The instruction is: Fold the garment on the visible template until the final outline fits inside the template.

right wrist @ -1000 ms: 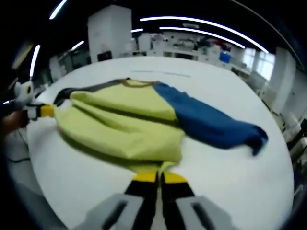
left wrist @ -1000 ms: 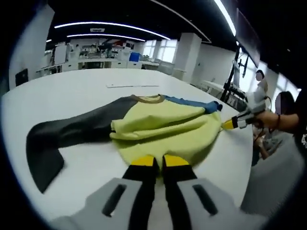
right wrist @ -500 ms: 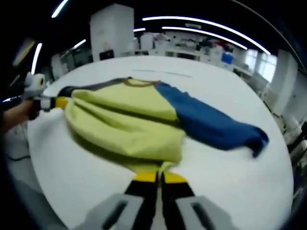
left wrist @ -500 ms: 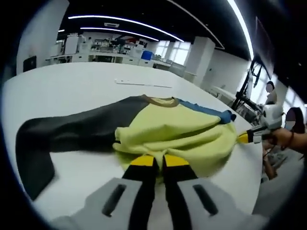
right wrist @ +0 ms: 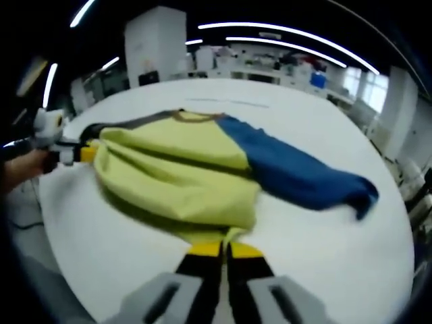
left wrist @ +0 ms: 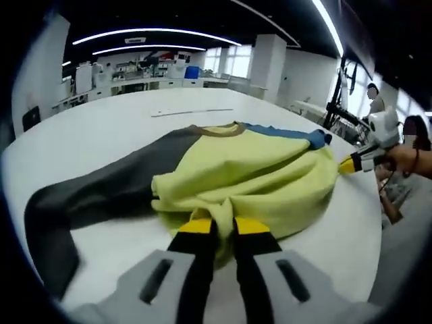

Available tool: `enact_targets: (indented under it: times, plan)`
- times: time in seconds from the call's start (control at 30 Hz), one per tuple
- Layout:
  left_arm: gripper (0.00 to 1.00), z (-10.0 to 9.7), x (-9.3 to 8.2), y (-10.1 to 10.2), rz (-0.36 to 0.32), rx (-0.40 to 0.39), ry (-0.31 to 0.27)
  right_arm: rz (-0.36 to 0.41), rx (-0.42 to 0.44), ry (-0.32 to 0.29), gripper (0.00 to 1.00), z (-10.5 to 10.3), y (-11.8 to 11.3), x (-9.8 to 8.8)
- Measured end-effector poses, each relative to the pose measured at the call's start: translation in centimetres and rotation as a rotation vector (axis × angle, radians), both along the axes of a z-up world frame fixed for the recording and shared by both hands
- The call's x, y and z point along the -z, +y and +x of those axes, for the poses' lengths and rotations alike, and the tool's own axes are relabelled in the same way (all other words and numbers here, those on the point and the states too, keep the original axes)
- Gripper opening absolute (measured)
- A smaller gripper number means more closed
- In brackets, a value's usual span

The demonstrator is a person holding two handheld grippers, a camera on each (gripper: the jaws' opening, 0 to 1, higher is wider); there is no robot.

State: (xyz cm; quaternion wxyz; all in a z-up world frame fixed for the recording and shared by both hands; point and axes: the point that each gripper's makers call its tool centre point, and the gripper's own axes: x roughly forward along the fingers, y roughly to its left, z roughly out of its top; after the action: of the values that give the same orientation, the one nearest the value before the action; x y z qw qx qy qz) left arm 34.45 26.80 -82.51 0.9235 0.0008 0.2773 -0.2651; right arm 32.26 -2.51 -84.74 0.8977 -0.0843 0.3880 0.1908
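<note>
Two grippers, left [left wrist: 216,226] and right [right wrist: 217,250], are each pinched narrow on the hem of the yellow-bodied sweatshirt [left wrist: 250,175], which lies half folded on the round white table [left wrist: 108,128]. I judge uneven pulling could skew the fold or slip a corner free. My left gripper view shows the dark grey sleeve [left wrist: 88,196] fully; my right gripper view shows the blue sleeve [right wrist: 297,175] splayed wide.

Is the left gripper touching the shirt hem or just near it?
Touching. In the left gripper view, the left gripper has yellow-green hem fabric of the shirt pinched between its closed yellow tips, with no gap showing.
</note>
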Motion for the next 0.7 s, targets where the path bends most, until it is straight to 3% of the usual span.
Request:
enact_targets:
  times: [0.4, 0.7]
  plan:
    - [0.02, -0.7, -1.6, 2.3, -0.002, -0.034, -0.022, -0.02, -0.027, 0.017, 0.0, -0.1, -0.2, -0.1]
    - [0.01, -3.1, -2.3, 2.8, 0.024, -0.008, 0.029, 0.016, -0.021, 0.011, 0.0, -0.7, -0.9, -1.5]
